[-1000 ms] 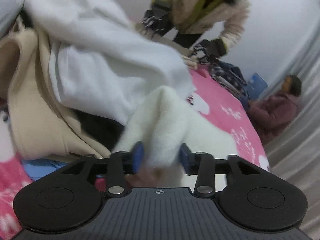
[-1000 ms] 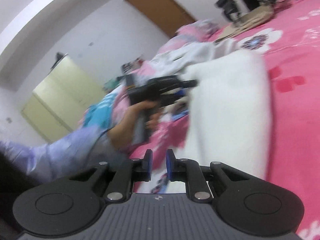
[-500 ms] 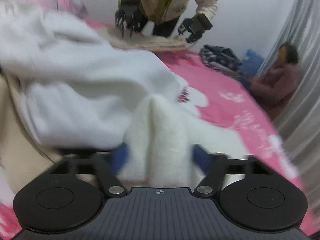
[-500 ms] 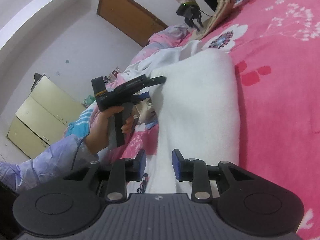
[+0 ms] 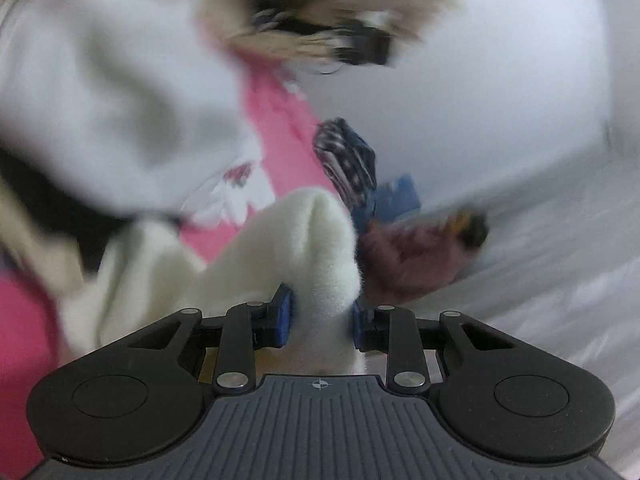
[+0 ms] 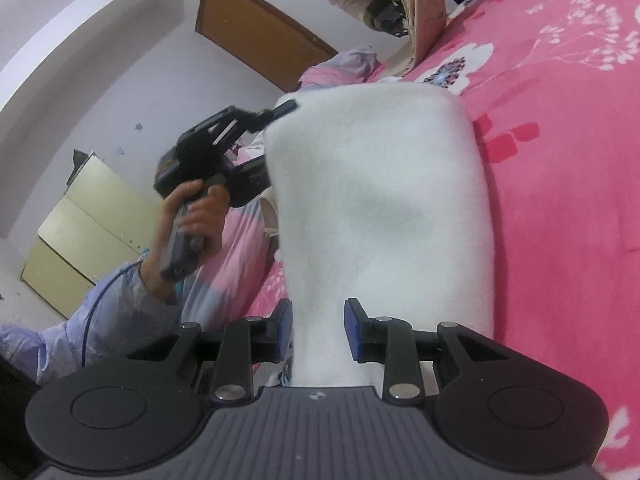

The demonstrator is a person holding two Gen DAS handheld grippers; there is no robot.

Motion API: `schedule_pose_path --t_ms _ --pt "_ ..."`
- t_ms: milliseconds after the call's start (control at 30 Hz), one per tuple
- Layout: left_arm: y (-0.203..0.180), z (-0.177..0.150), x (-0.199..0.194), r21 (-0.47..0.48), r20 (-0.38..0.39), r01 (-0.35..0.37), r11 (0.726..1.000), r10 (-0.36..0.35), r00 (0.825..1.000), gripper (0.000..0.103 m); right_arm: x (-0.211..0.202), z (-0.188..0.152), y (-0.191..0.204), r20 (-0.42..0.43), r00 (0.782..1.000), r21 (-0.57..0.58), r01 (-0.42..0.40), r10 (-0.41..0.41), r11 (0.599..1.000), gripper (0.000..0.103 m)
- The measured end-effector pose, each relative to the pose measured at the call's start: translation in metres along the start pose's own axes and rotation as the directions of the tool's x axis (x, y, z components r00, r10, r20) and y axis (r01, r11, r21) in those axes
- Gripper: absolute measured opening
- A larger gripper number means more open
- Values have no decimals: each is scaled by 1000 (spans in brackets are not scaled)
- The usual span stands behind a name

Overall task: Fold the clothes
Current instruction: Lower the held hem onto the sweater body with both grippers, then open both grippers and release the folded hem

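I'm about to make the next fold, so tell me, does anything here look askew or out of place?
Nothing looks damaged or spilled. The white fleece garment is stretched between the two claws: the left claw is closing on a bunched fold, the right claw has fleece between its pads. Unfolded clothes are heaped on the pink bedspread.

White walls, a brown door [image 6: 260, 36] and a pale yellow cabinet [image 6: 84, 232] (both shut).
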State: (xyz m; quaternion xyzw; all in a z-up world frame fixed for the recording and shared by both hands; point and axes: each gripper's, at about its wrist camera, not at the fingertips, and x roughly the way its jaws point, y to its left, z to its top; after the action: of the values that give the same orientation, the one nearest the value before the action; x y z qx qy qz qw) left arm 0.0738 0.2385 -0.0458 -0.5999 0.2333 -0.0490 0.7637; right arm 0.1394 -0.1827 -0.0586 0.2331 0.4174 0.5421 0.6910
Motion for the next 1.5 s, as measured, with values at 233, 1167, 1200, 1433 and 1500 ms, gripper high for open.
schedule_pose_path --t_ms 233,1167,1200,1433,1500 --pt "52 1 -3 -144 26 14 990 -10 1000 26 12 2 3 -13 1000 5 -8 8 1000 32" --pt "-30 -10 38 305 38 -270 913 271 962 58 53 24 5 -47 995 -96 85 -90 992 35" --pt "-43 -6 32 340 73 -330 880 325 943 65 58 23 4 -61 993 -102 90 -96 991 35" --pt "-141 -44 4 790 277 -333 514 185 943 17 38 27 30 -19 997 -154 67 -71 986 36" --pt "-156 -47 43 830 214 -286 479 200 956 15 33 33 33 12 996 -181 91 -90 979 42"
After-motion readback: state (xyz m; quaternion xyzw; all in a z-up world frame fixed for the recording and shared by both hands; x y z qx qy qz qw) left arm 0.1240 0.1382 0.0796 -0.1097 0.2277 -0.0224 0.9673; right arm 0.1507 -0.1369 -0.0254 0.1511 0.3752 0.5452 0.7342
